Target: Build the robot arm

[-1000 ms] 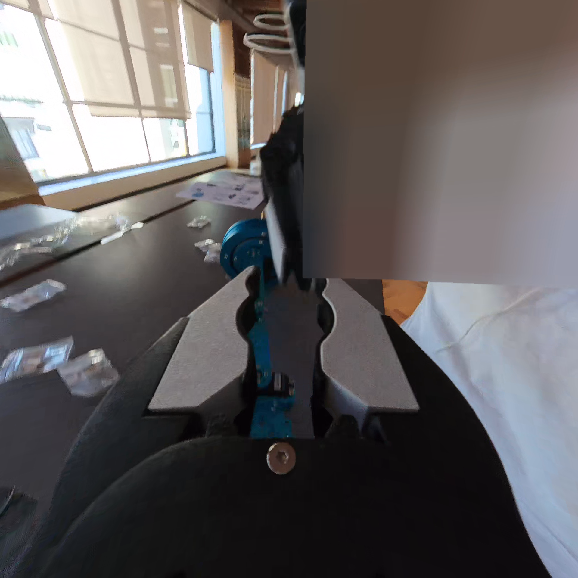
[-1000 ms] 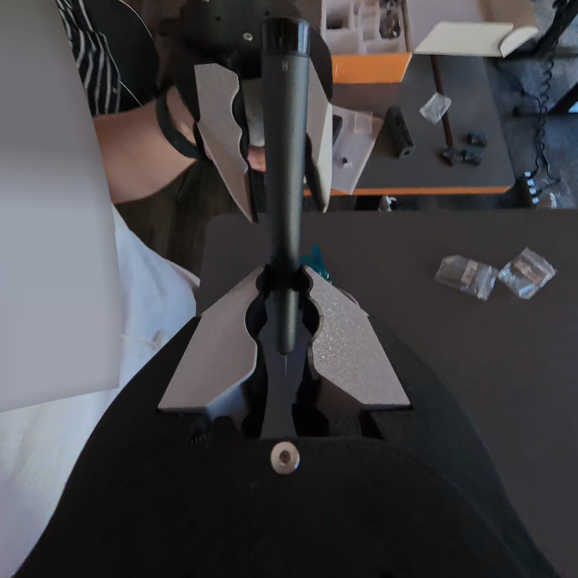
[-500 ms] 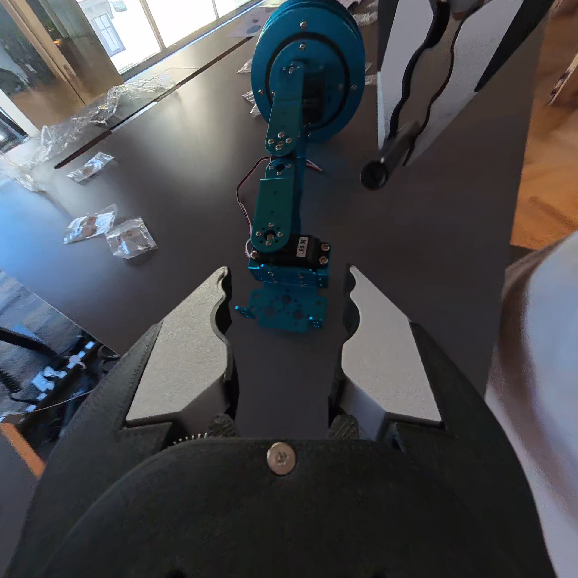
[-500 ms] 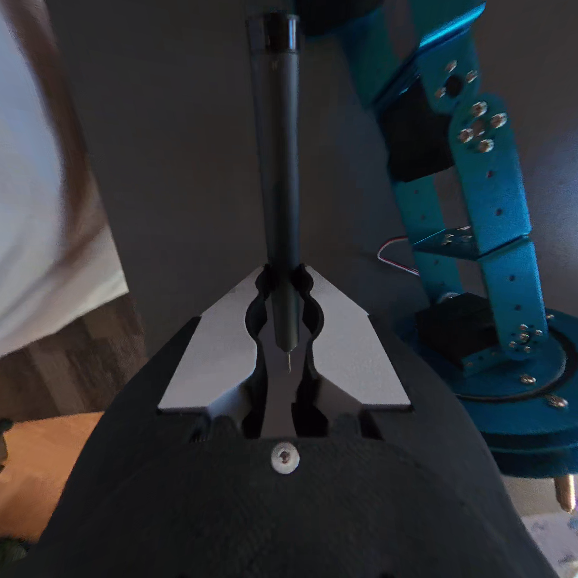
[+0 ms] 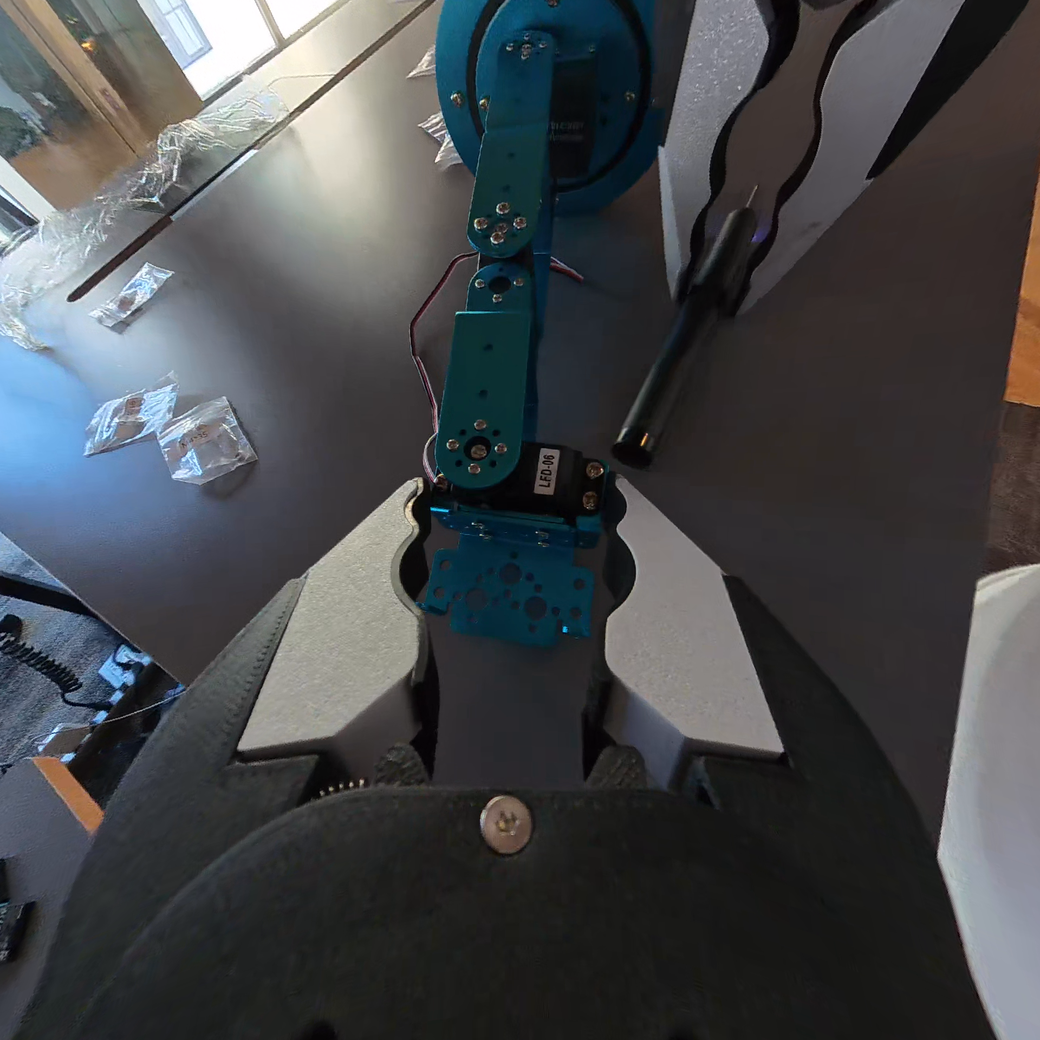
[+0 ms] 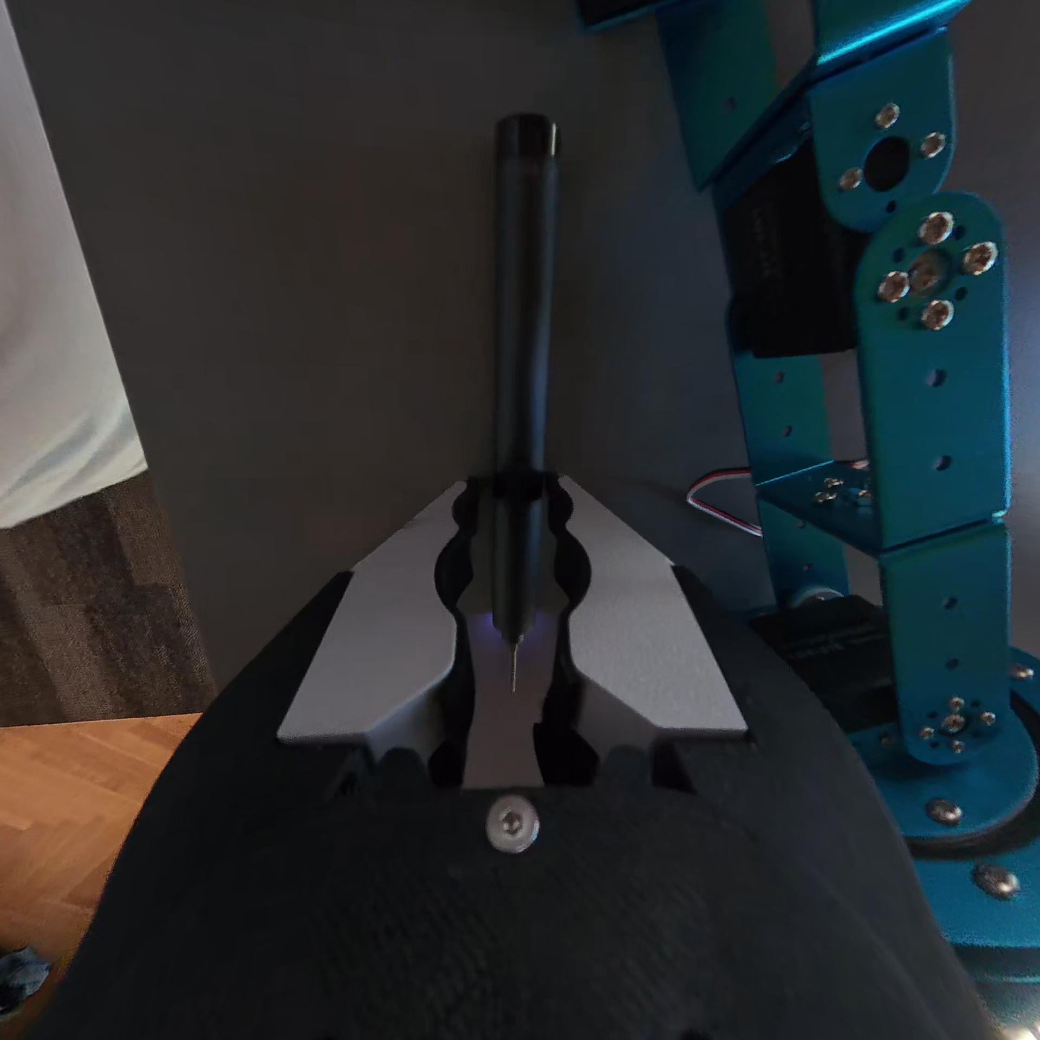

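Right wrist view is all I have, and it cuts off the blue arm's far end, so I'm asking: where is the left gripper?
Observer: The left gripper is open. Its fingertips flank the black servo at the free end of the blue arm. I cannot tell if they touch it.
Operator: Anything between its fingers?
Observer: A blue perforated plate, fixed below the servo, sits between them over the table.
Operator: And my screwdriver's blunt end?
Observer: The screwdriver, clamped in the right gripper, ends close beside the servo's right corner.
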